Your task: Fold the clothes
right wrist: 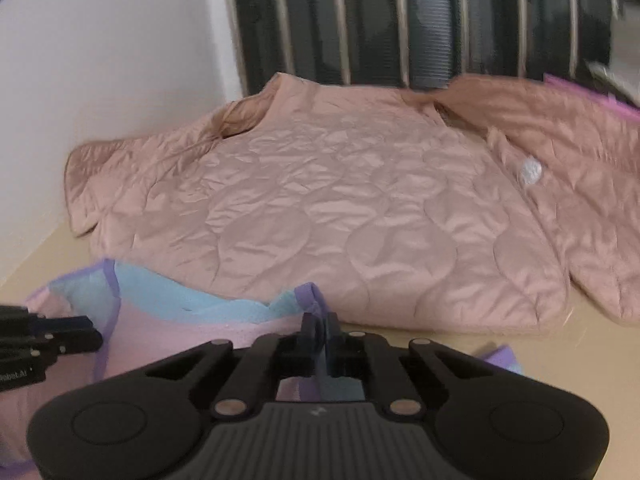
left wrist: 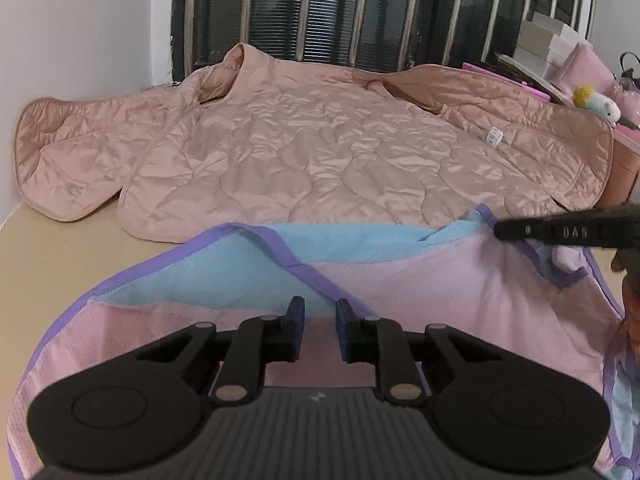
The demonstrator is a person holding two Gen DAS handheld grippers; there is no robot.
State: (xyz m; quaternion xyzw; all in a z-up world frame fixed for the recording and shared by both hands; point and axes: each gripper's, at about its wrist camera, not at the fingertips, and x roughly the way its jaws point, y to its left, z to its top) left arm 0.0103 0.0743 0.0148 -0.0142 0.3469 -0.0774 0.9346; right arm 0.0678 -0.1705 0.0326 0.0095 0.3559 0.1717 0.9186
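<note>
Salmon-pink quilted jacket [left wrist: 304,148]; pink-blue garment [left wrist: 420,280]

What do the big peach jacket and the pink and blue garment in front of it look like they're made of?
The peach jacket looks like thin padded synthetic, perhaps nylon or polyester: glossy sheen, fine crinkles, curved quilting seams. The pink and blue garment looks like matte, lightweight sports mesh: a fine dotted weave shows, edged with purple binding. Exact fibres cannot be told.
</note>
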